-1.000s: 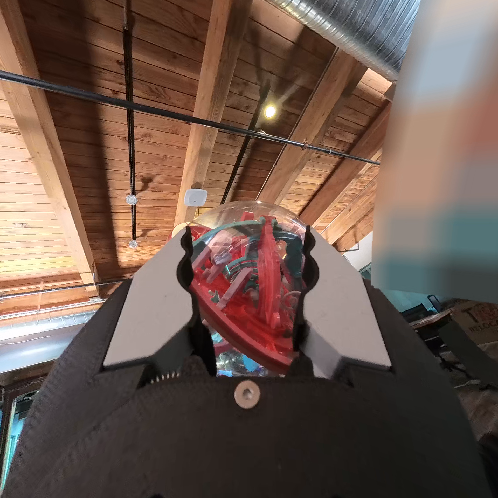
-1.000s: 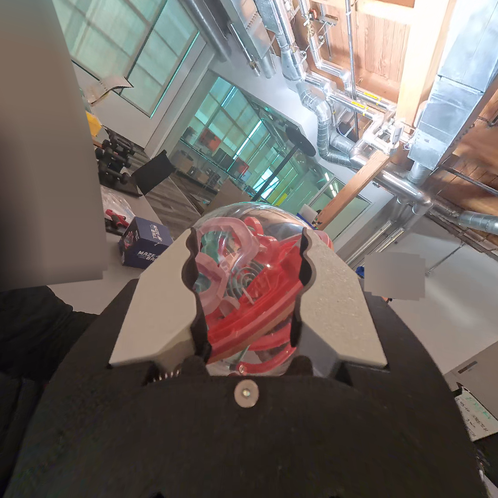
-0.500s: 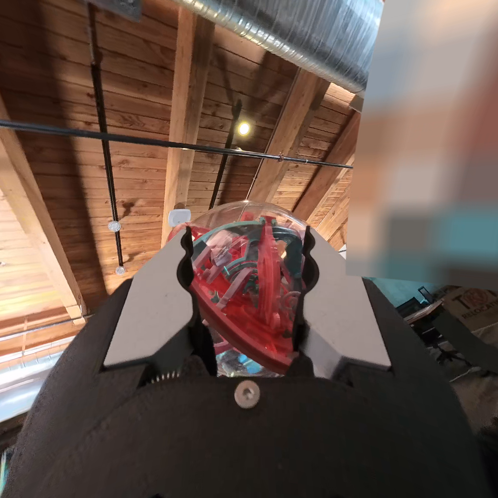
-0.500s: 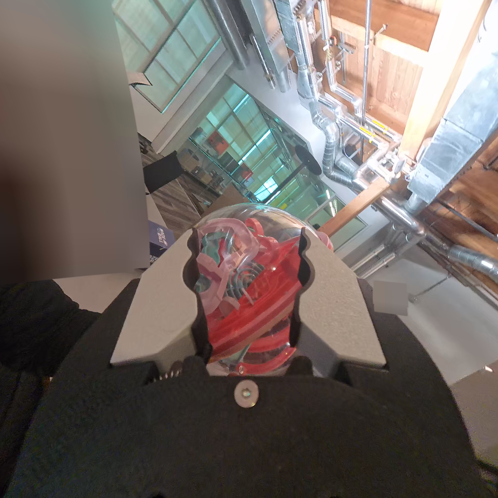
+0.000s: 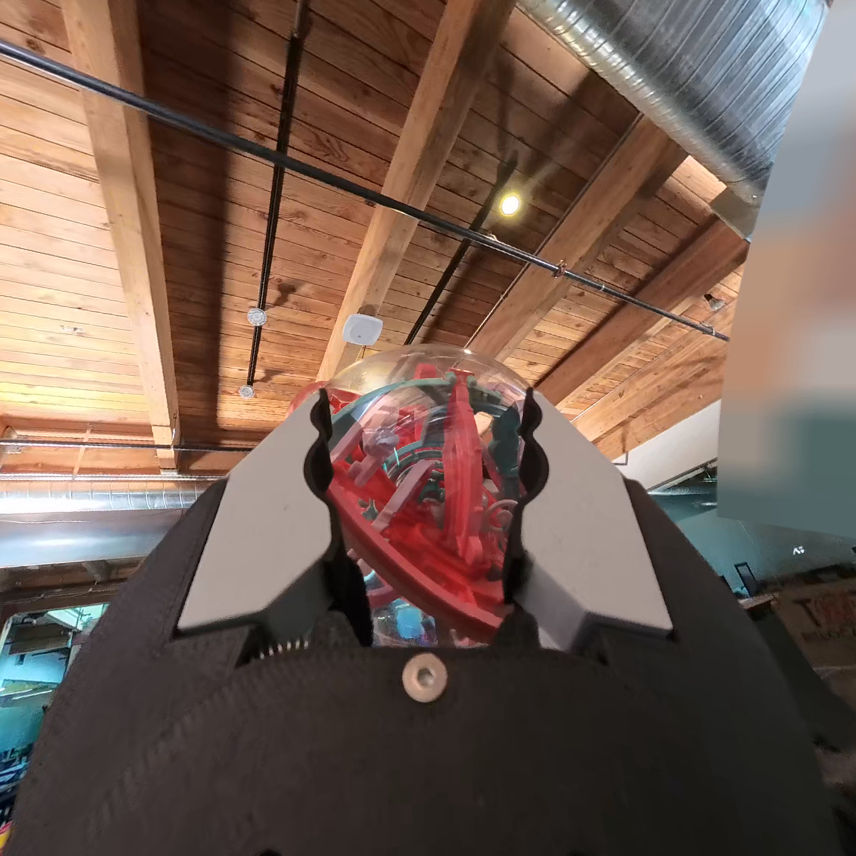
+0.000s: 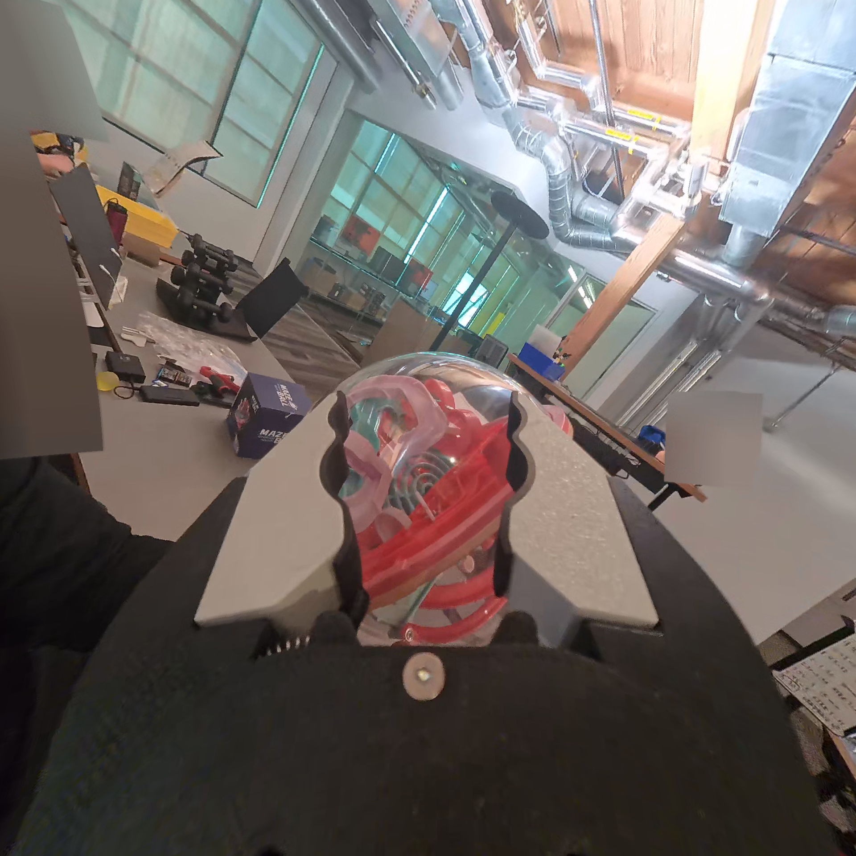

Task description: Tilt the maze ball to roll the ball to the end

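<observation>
The maze ball (image 5: 426,486) is a clear sphere with red, pink and teal tracks inside. It is held up in the air, with the wooden ceiling behind it in the left wrist view. My left gripper (image 5: 425,403) is shut on it, its grey fingers (image 5: 278,523) pressing both sides. My right gripper (image 6: 426,403) is shut on the same maze ball (image 6: 431,491) from another side. I cannot make out the small rolling ball among the tracks. Neither view shows the other gripper.
A grey table (image 6: 153,458) lies lower left in the right wrist view, with a blue box (image 6: 264,417), black devices (image 6: 169,393) and a dumbbell rack (image 6: 204,287). A person's dark sleeve (image 6: 55,532) is at the left. Wooden beams (image 5: 417,162) and a metal duct (image 5: 671,69) are overhead.
Both grippers have turned with the ball still clamped. The right view has swung so that more of the table shows. The ceiling has shifted in the left view.
</observation>
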